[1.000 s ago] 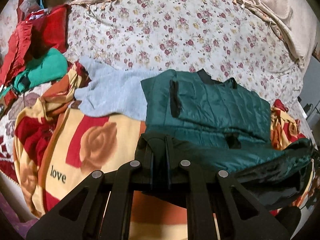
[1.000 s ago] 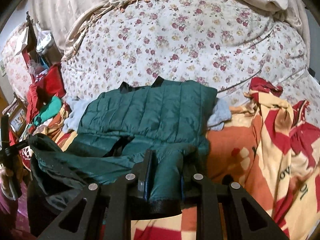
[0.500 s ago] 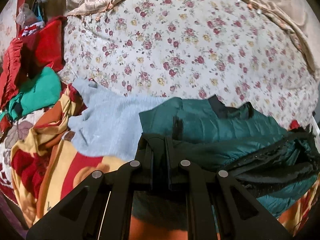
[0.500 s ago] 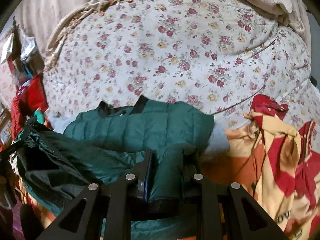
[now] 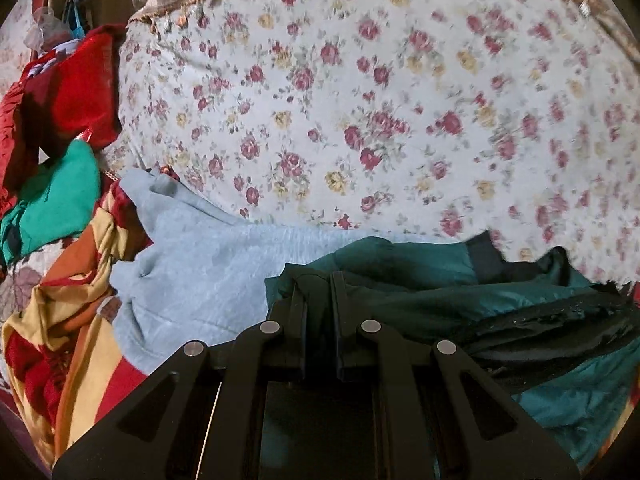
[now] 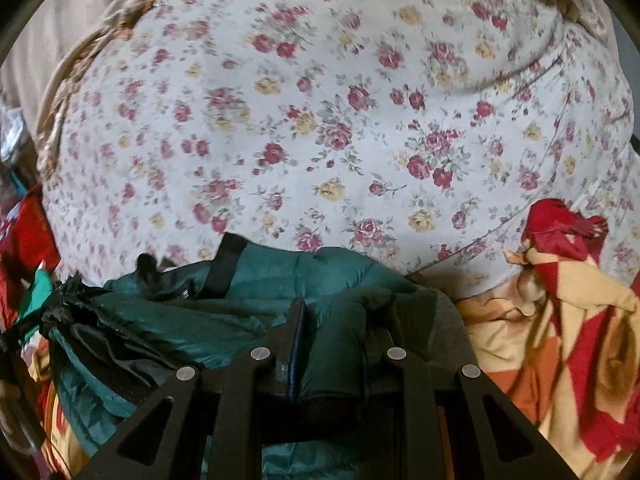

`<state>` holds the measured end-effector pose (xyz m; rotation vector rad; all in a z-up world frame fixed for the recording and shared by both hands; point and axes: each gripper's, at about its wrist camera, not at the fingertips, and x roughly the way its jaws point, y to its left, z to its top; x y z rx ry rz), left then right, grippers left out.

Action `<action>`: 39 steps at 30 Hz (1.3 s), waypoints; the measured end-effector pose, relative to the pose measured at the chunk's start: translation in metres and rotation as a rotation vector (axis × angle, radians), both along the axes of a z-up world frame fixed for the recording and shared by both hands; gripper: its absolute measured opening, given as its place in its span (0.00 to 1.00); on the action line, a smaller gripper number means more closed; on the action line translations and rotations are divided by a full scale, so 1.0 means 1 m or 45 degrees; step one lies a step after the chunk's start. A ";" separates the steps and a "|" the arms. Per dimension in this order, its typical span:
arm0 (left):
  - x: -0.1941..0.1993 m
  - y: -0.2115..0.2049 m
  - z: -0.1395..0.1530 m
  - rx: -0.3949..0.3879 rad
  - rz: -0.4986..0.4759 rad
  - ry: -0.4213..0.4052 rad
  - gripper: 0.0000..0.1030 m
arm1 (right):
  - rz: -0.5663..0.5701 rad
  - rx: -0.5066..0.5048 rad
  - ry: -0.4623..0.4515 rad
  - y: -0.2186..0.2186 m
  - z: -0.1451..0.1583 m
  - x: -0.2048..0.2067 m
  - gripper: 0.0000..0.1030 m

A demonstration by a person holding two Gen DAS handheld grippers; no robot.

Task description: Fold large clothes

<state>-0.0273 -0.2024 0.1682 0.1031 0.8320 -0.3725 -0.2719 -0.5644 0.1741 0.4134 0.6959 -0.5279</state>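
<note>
We pinch the green jacket (image 5: 404, 276) in our left gripper (image 5: 319, 312); our right gripper (image 6: 338, 340) clamps its sleeve. Both sit before the floral bedspread (image 6: 320, 120).

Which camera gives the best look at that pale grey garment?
The left wrist view: the grey garment spreads wide beside the green jacket. The right wrist view shows only a dim grey patch behind the jacket.

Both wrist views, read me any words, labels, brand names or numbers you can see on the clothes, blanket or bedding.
None can be read.
Teal puffer jacket: no label or brand shows.
Patterned blanket: only shapes and colours, no lettering in view.
Floral bedsheet: flowers only, blurred.
Green garment: a faint mark, too small to read.
</note>
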 end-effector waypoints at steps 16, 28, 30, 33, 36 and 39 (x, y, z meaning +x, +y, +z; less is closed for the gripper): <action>0.020 -0.029 -0.045 0.093 0.040 0.048 0.09 | -0.066 -0.109 -0.203 0.014 0.030 -0.028 0.76; 0.020 -0.028 -0.048 0.069 0.035 0.046 0.10 | 0.587 -0.321 0.005 0.139 0.003 0.068 0.78; 0.020 -0.026 -0.046 0.056 0.018 0.047 0.12 | 0.583 -0.439 0.125 0.147 -0.018 0.102 0.78; 0.018 -0.017 -0.035 -0.023 -0.027 0.042 0.25 | 0.493 -0.367 0.204 0.130 -0.044 0.131 0.78; 0.013 0.000 -0.013 -0.139 -0.046 0.014 0.68 | 0.433 -0.285 0.196 0.113 -0.061 0.143 0.79; 0.002 0.017 0.011 -0.239 -0.034 -0.060 0.80 | 0.395 -0.248 0.177 0.105 -0.071 0.147 0.79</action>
